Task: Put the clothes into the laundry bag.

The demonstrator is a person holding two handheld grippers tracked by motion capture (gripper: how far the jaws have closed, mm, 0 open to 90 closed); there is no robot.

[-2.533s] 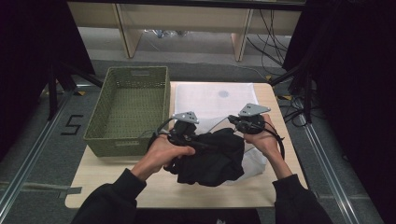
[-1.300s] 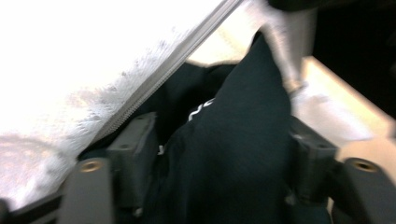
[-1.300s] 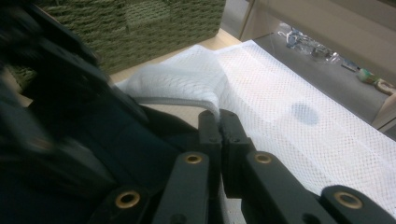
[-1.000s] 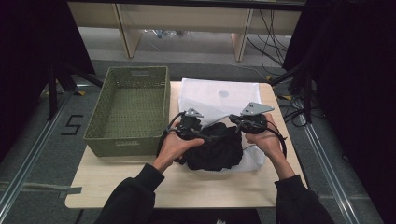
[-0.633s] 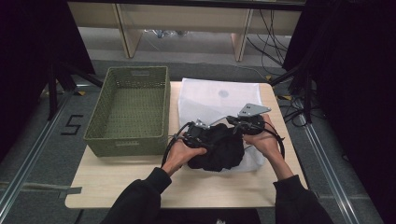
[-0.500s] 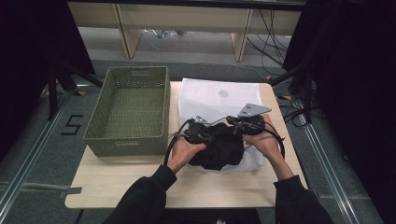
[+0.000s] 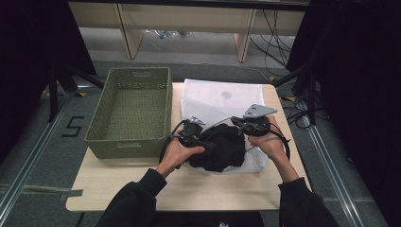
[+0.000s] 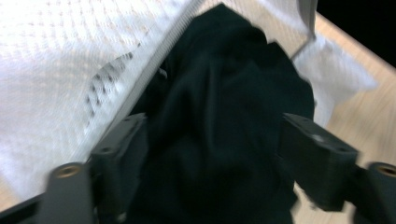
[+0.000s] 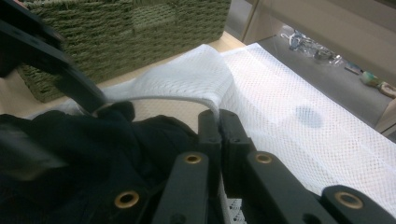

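Green woven basket (image 7: 127,145): far left on the counter (image 7: 142,185), just beside the work but not touching it; looks bare inside.
Left tongs (image 8: 210,151): open wide, just been opening; black cloth between the jaws, pads not pressing on it.
Black garment (image 7: 221,147): bunched in a heap at the near end of the mesh bag, between the two hands; partly past the bag's grey rim, how much is inside cannot be told.
Right tongs (image 9: 218,126): clamped tight on the rim of the mesh bag, lifting that edge to keep the mouth up.
White mesh bag (image 7: 222,97): flat on the counter, reaching away from the hands to the far edge, near end rumpled under the garment.
Step in hand: stuffing the garment into the bag, probably between one push and the next, grip just let go.
Next move: likely a fresh pinch on a loose fold nearer the person, then a push deeper through the mouth, with the rim held high on the right.
In the way: bulk of cloth crowding the narrow mouth; folds spilling over the rim on the near side; cable (image 7: 166,146) of the left tongs looping near the basket, a possible snag.
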